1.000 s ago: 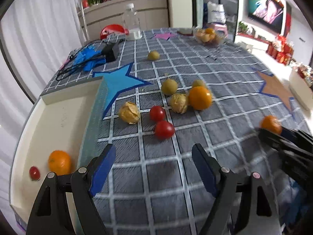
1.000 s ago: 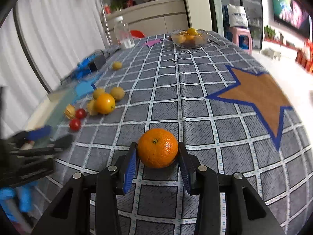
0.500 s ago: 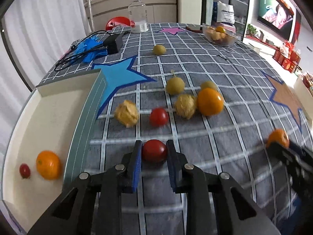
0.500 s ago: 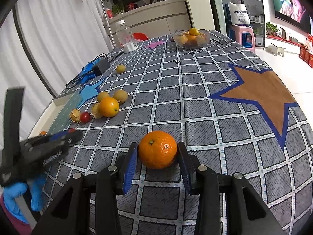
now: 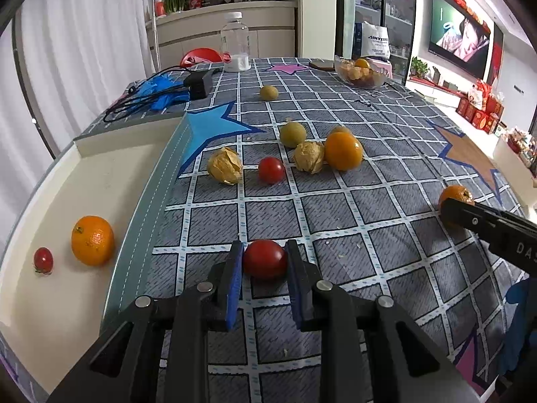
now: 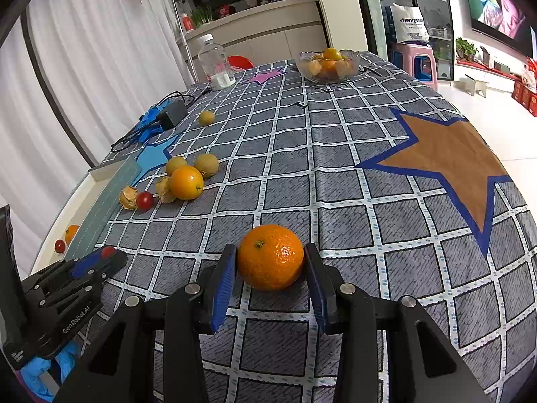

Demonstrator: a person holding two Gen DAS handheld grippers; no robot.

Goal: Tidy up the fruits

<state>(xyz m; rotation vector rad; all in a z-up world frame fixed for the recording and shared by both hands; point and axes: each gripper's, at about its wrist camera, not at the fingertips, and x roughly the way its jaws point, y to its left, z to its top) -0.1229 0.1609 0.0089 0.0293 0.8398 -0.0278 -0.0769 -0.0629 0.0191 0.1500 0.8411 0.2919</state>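
Clamping down, the left gripper (image 5: pixel 264 262) has its blue pads pressed on a cherry tomato (image 5: pixel 265 258), jaws nearly together, long axis lying across the gap, resting on the grid tablecloth (image 5: pixel 335 215) just beside the white tray (image 5: pixel 50 319). Over at the right gripper (image 6: pixel 271 262), jaws partly apart squeeze a mandarin (image 6: pixel 270 257), stem end tilted up toward the camera. Farther back, another tomato (image 5: pixel 271 170), husked fruits, an orange (image 5: pixel 343 150)

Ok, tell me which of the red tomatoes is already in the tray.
The small tomato beside the orange in the white tray. One other lies loose on the cloth; the left tongs hold another.
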